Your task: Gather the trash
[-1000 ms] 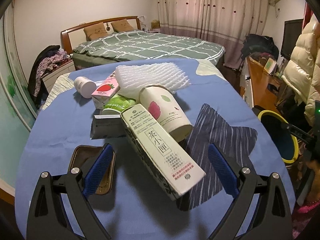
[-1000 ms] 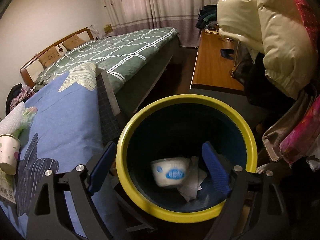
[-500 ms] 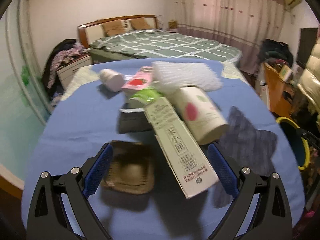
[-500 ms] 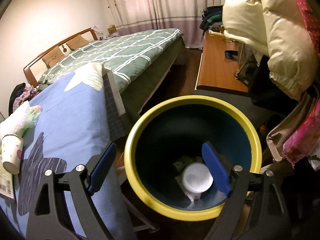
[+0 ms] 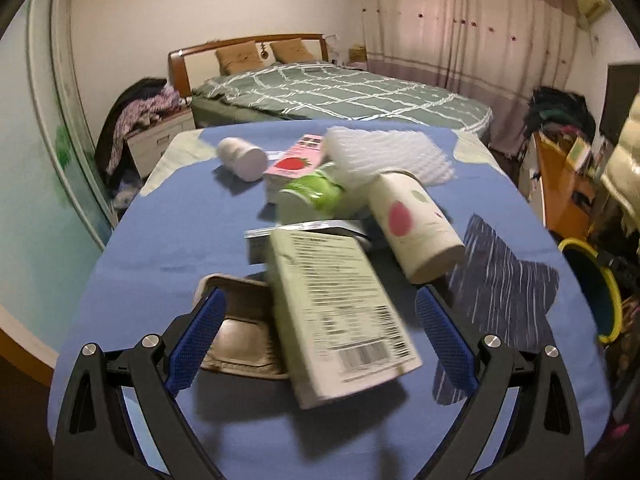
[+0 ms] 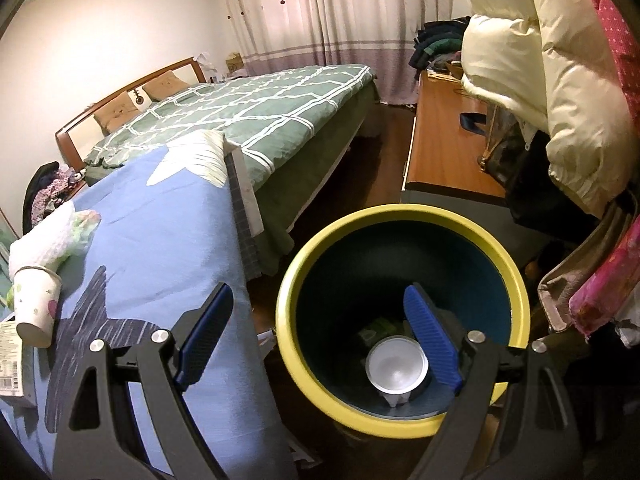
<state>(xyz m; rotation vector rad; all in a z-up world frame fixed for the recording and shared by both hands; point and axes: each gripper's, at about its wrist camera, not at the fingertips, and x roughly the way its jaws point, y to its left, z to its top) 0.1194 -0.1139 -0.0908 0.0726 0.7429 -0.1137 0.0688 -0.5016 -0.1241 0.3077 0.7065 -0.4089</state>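
Two claws show, both spread wide and holding nothing. Left claw (image 5: 318,340) hangs over the blue-covered tabletop (image 5: 168,240), its fingers on either side of a tall green carton (image 5: 340,316) that lies blurred, near end raised. Under the carton's left side sits a foil tray (image 5: 236,332). Beyond lie a paper cup (image 5: 412,228) on its side, a green packet (image 5: 312,192), a pink strawberry box (image 5: 294,164), white foam netting (image 5: 384,152) and a small white jar (image 5: 242,156), all close together. Right claw (image 6: 318,340) hangs above the yellow-rimmed bin (image 6: 400,424) beside the tabletop; in the bin's bottom lie a white cup (image 6: 396,366) and paper scraps (image 6: 380,326).
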